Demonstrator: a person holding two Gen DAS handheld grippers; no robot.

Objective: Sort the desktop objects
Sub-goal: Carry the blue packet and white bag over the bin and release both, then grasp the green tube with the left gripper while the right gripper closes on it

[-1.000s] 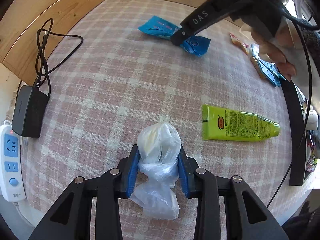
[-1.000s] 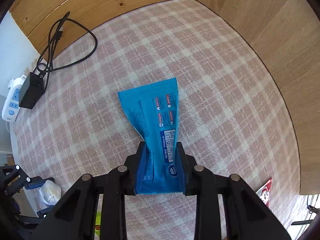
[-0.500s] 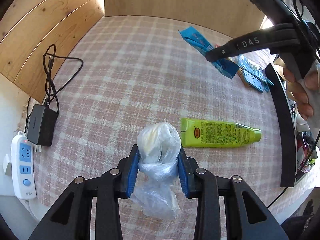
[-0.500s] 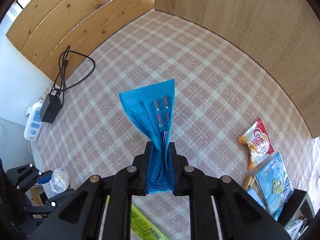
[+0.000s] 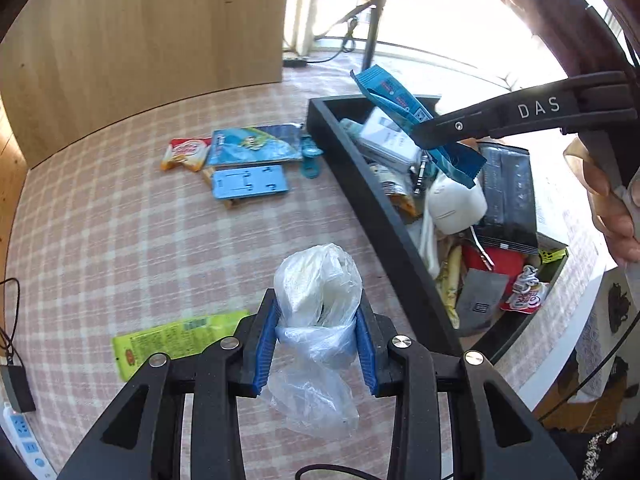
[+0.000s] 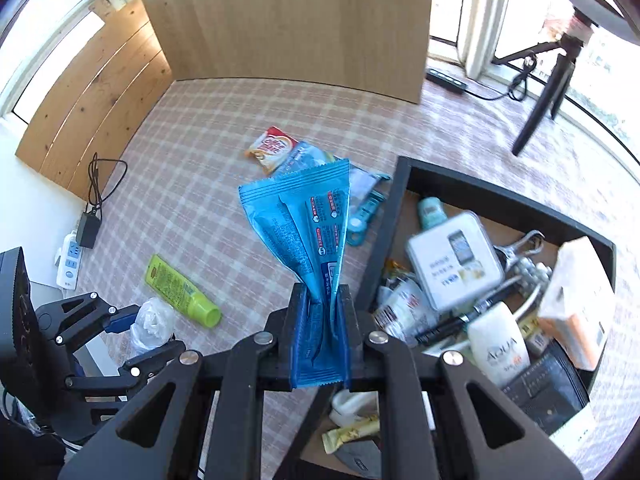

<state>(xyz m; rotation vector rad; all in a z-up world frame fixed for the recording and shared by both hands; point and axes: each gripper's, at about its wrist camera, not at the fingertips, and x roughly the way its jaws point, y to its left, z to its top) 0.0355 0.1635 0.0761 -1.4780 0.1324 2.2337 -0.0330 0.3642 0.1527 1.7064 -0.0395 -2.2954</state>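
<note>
Left wrist view: left gripper (image 5: 316,336) clamped on a crumpled clear plastic bag (image 5: 318,300), held above the pink-checked tablecloth (image 5: 120,232) just beside the long wall of the black rectangular storage tray (image 5: 384,224); lime-green tube (image 5: 176,340) lay nearby. Right wrist view: right gripper (image 6: 320,316) pinched tight on a blue foil sachet (image 6: 304,224), held at the tray's near corner, the tray crowded with boxes and bottles.

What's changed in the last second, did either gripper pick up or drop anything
Nothing was picked up or dropped. Both grippers swung across the checked tablecloth to the black tray. The right gripper pinched tighter on the blue foil packet, lifting it off the cloth over the tray. The left gripper still clamps the clear plastic bag. The green tube stayed put.
</note>
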